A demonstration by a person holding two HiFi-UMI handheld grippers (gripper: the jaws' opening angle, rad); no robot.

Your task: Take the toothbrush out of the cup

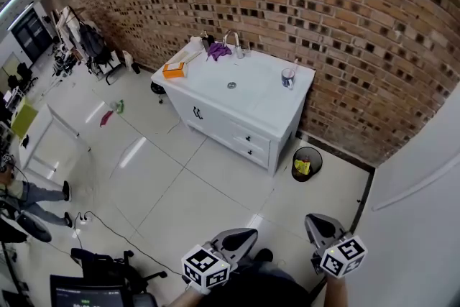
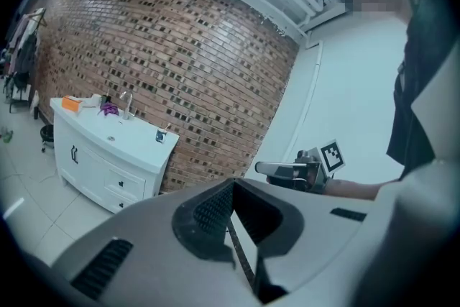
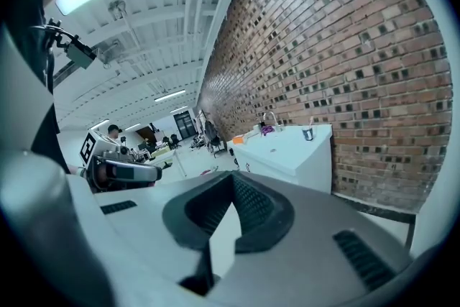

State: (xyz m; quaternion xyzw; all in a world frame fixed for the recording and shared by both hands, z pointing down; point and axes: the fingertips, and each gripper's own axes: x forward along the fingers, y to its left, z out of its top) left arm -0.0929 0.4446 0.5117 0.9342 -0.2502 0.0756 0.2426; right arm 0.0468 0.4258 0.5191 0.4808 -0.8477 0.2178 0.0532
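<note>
Both grippers are held low and well away from the cabinet, so nothing is being touched. The left gripper (image 1: 244,235) is seen with its jaws pressed together and nothing between them. Same story for the right gripper (image 1: 315,225): jaws closed up, empty.

The cup (image 1: 287,78) is parked at the right end of the worktop (image 1: 251,101), near the back edge by the brick wall (image 1: 345,18). The toothbrush (image 1: 292,68) is stuck in it, probably leaning right, though it's too small to be sure.

A tap (image 1: 231,39) and a purple cloth (image 1: 218,50) are seen along the back edge, and an orange box (image 1: 174,70) is at the left end. A bin (image 1: 307,163) is sat on the floor by the cabinet's right side.
</note>
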